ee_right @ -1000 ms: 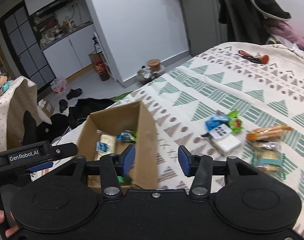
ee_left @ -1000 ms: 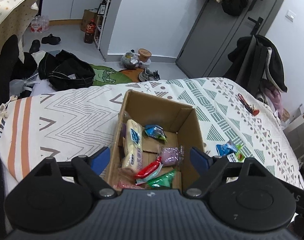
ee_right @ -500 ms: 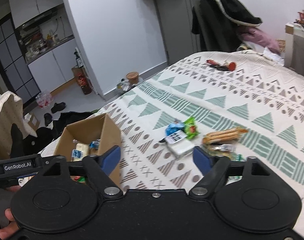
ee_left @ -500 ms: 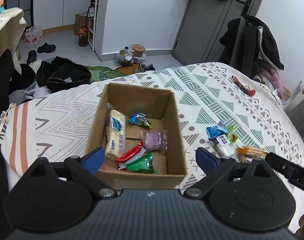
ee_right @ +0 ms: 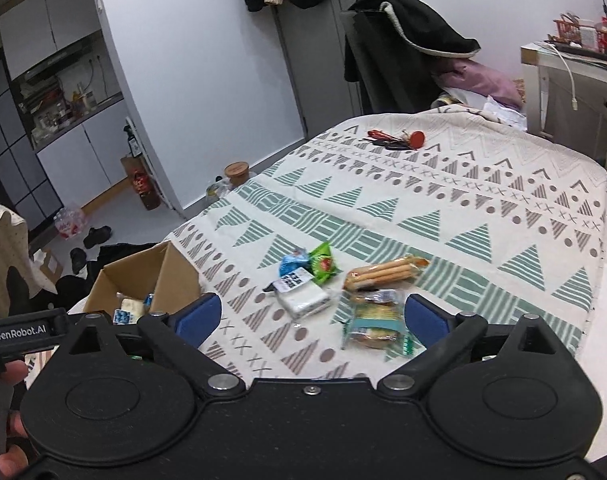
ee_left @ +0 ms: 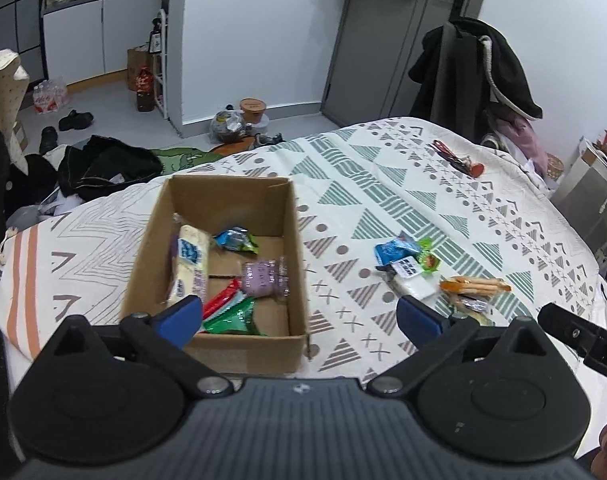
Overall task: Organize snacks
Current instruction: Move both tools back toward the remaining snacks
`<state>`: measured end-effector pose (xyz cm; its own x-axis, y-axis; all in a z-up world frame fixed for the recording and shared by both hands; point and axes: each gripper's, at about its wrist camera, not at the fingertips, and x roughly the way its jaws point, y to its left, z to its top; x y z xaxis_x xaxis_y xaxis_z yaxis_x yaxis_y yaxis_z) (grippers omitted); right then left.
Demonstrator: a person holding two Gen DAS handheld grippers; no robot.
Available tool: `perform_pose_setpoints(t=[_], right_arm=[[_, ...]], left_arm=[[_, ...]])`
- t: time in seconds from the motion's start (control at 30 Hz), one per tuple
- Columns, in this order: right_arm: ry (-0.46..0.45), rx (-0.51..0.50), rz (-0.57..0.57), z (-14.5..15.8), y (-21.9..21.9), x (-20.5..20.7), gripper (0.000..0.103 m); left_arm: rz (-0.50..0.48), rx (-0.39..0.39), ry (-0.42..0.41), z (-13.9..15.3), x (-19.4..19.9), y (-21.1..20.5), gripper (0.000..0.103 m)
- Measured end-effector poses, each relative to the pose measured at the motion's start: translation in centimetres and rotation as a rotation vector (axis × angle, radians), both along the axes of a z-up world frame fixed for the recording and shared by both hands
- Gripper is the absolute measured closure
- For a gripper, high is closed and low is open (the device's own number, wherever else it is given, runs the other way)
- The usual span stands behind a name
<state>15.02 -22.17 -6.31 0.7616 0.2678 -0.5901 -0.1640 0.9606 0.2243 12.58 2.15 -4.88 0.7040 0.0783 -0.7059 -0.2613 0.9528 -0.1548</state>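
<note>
The right gripper (ee_right: 311,316) has its blue fingers wide apart and holds nothing. The left gripper (ee_left: 299,316) is wide apart too, and empty. The cardboard box (ee_left: 223,264) sits on the patterned bedspread (ee_right: 483,208) with some snacks already inside. More snacks lie loose on the bedspread, to the right of the box.

The closest loose one is the cracker packet with the teal band (ee_right: 377,322). It lies just in front of the right gripper, a bit toward its right finger. Its long side points away from the gripper, so the fingers could close across its narrow sides. The white packet (ee_right: 301,296) lies just to its left, and the bag of breadsticks (ee_right: 385,272) lies a little farther back.

The right gripper is nearer to these snacks. The left gripper hangs over the box instead.
</note>
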Motion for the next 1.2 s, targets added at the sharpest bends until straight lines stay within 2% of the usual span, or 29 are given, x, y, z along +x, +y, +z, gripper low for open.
perform_pose_setpoints(t=[0.43,0.6,0.83,1.1,1.2], right_arm=[[0.039,0.003,-0.049,-2.7,-4.0,0.2,0.004],[0.051,0.024,-0.044,-3.6,-4.1,1.0,0.004],[0.1,0.039,-0.064,-5.4,-4.2,3.1,0.01],[0.147,0.006,-0.068,-7.4,-3.6,5.5,0.01],[0.162,-0.002,-0.075,-8.0,-3.3,6.5,0.01]], left_arm=[[-0.044,0.001,0.023,-1.0,1.5,-3.4,0.0],[-0.076,0.022,0.047,-1.9,2.6,-4.9,0.001],[-0.113,0.013,0.04,-3.1,4.3,-6.2,0.001],[-0.126,0.011,0.028,-4.6,6.6,-7.5,0.004],[-0.126,0.009,0.039,-5.3,7.6,-7.8,0.008]])
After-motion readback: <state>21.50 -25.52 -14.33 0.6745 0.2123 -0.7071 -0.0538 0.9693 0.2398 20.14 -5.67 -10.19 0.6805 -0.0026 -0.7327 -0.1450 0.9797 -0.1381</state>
